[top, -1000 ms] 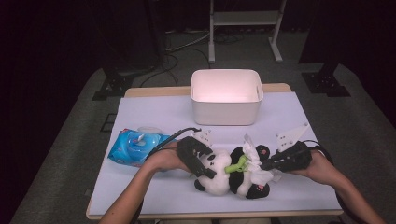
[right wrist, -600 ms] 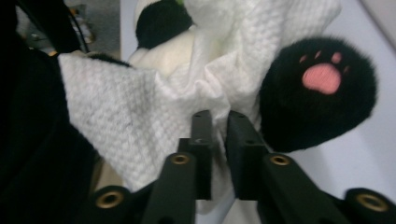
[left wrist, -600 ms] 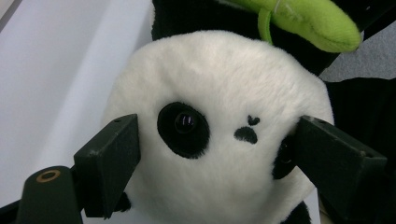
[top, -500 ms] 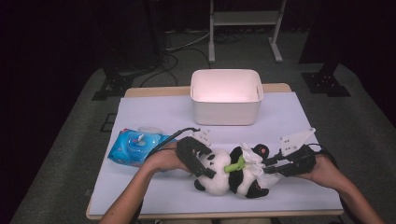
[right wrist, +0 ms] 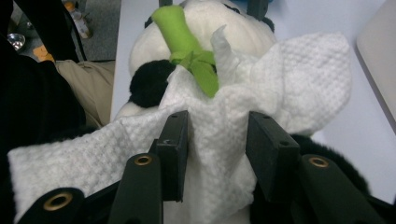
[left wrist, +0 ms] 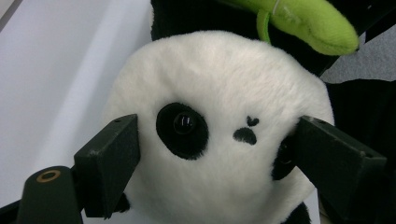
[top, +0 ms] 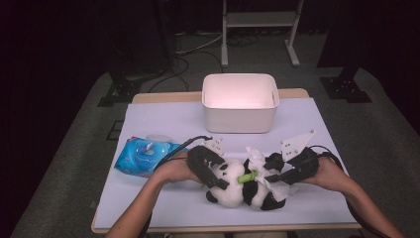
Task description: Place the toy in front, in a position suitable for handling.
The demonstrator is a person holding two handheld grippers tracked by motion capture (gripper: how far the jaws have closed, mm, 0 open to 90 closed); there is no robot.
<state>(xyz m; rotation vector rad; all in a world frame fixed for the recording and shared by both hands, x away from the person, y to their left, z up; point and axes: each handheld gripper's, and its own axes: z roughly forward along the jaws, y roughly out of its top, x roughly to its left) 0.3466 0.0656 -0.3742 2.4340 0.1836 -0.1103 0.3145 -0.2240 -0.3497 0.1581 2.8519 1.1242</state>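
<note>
Since the earlier frame, the right gripper (top: 275, 174) had drawn back a little from the panda (top: 242, 191) and its jaws had just been opening, letting go of the wipe (top: 257, 157) draped over the toy's belly.

From the high view, the panda lay between the two grippers, its head in the left gripper (top: 216, 179) and its body just ahead of the right one. A wipe pack (top: 146, 154) sat just beyond the left hand (top: 174, 171), and a bin (top: 240, 102) stood well beyond both.

Seen from the left gripper view, those jaws were spread wide yet pressed on either side of the panda's head (left wrist: 219, 135), pinching it. To do the wiping well, that grip should have stayed firm so the toy did not roll.

Seen from the right gripper view, the jaws stood half spread with the wipe (right wrist: 243, 112) slack between them, not clamped. Regathering a thicker fold before rubbing near the green stalk (right wrist: 184, 42) would likely have worked best
</note>
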